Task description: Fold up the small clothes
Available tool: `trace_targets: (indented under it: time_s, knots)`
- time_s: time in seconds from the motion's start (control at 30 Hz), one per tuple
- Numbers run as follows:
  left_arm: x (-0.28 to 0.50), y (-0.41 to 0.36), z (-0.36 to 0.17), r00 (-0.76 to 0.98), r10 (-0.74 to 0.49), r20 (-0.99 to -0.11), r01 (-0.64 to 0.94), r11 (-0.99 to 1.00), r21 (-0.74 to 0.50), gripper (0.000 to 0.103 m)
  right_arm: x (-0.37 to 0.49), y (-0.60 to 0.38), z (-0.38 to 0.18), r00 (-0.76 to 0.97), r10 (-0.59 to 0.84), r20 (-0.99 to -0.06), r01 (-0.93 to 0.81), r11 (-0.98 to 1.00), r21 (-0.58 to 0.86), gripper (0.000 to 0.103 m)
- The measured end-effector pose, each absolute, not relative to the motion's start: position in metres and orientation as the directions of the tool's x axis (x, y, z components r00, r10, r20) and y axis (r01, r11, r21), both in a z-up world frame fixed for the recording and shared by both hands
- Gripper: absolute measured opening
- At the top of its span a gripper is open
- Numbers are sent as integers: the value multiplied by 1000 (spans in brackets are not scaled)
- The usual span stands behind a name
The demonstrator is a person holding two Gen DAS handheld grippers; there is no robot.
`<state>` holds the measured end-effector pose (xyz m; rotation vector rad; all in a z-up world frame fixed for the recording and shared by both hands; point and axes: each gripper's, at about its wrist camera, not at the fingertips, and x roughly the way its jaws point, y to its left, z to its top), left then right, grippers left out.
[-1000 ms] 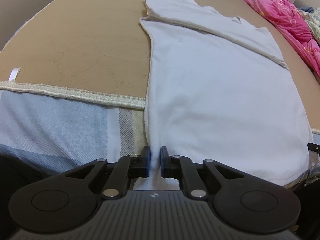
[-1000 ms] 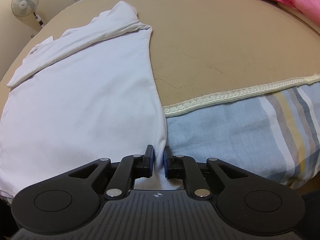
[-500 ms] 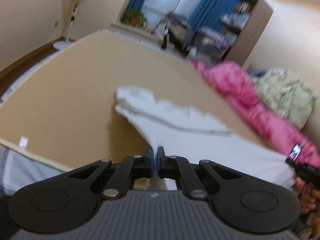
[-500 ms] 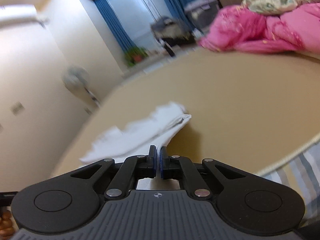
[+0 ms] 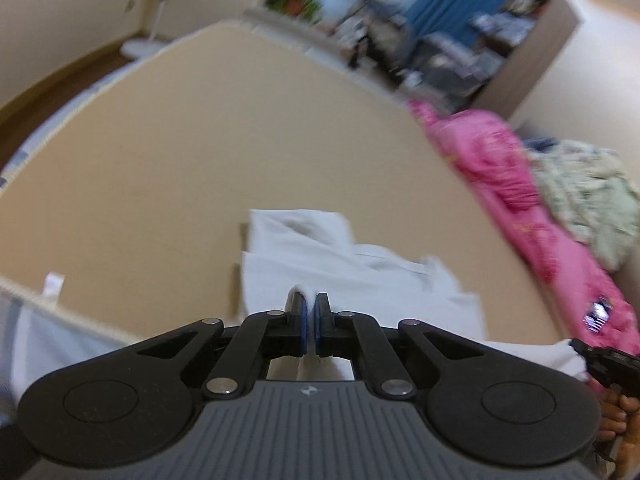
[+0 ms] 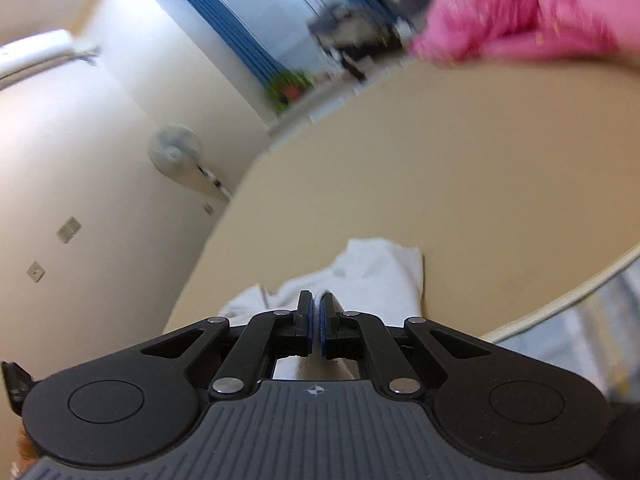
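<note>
A small white garment lies on a tan bed cover, its far part with the folded sleeves still flat. My left gripper is shut on the garment's near hem, a pinch of white cloth showing over the blue pads. In the right wrist view my right gripper is shut on the other hem corner of the same white garment, lifted above the cover. At the left wrist view's right edge the other gripper's tip and a hand show.
A pink quilt and a pale floral bundle are heaped on the bed's right side. Striped blue sheet shows beyond the cover's lace edge. A standing fan and a potted plant are by the far wall.
Both grippers closed on the hem corners and rose, lifting the near edge off the bed. The views tilted up from the flat garment to the room.
</note>
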<state>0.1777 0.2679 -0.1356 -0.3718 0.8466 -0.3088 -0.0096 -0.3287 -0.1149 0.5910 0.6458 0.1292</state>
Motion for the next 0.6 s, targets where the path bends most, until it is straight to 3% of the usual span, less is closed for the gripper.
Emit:
trace_targets:
  time_s: [0.1, 0.17, 0.3, 0.33, 0.43, 0.5, 0.6]
  knots:
    - [254, 263, -162, 589, -423, -689, 67, 875, -480, 5, 65, -333, -139, 780, 260, -569, 110, 838, 535, 3]
    - [291, 263, -169, 591, -384, -709, 67, 900, -431, 7, 103, -343, -154, 768, 157, -621, 231, 836, 498, 8]
    - [306, 278, -172, 631, -359, -688, 118, 921, -372, 32, 131, -354, -175, 734, 110, -670, 261, 865, 428, 11]
    - [306, 284, -178, 635, -367, -680, 124, 917, -379, 33, 130, -353, -179, 733, 125, -668, 231, 879, 418, 11]
    - [298, 295, -207, 621, -356, -698, 87, 917, -389, 33, 123, -347, -197, 714, 143, -686, 139, 930, 340, 25]
    - [305, 285, -218, 560, -328, -760, 72, 934, -350, 33, 121, -341, -212, 703, 140, -697, 126, 941, 315, 28]
    - [309, 263, -210, 604, -295, -741, 183, 956, -231, 36, 131, -328, -221, 688, 128, -714, 117, 952, 283, 31]
